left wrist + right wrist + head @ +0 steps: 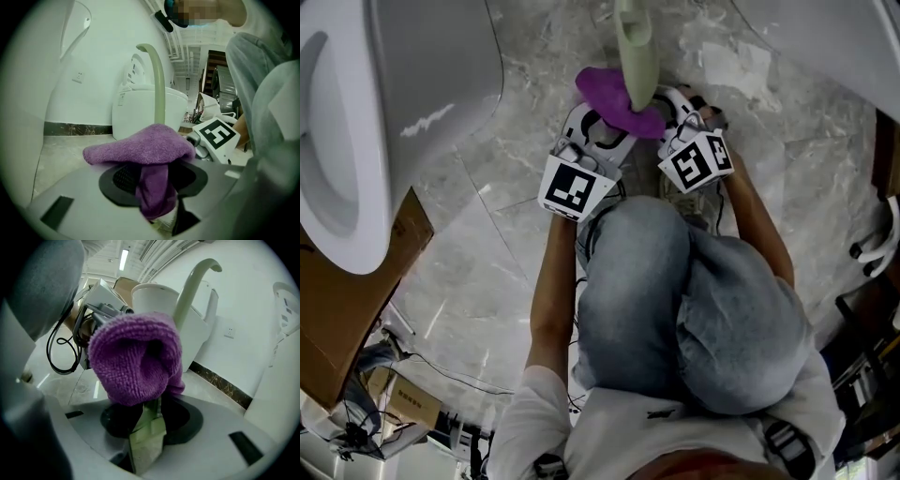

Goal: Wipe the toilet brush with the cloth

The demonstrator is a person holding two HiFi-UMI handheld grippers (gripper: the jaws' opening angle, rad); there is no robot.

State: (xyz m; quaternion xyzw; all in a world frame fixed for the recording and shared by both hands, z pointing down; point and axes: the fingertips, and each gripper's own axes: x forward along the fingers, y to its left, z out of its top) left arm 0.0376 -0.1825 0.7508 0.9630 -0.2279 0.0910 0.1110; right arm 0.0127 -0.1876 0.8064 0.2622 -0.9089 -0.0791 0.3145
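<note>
A pale green toilet brush (636, 58) rises between my two grippers, its hooked handle (194, 284) pointing up. A purple cloth (612, 97) is draped round the handle. My left gripper (605, 117) is shut on the cloth (152, 183), whose upper fold (140, 147) spreads over the jaws, with the handle (158, 84) upright behind it. My right gripper (666, 111) comes in from the other side; in its own view the brush's wider lower stem (147, 432) sits gripped between its jaws, under the bunched cloth (136, 359). The brush head is hidden.
A white toilet (356, 141) stands at the left, with brown cardboard (347, 319) beside it. The floor is grey marble tile (487, 244). The person's jeans-clad knees (675, 300) are right behind the grippers. Cables and boxes (384, 403) lie at the lower left.
</note>
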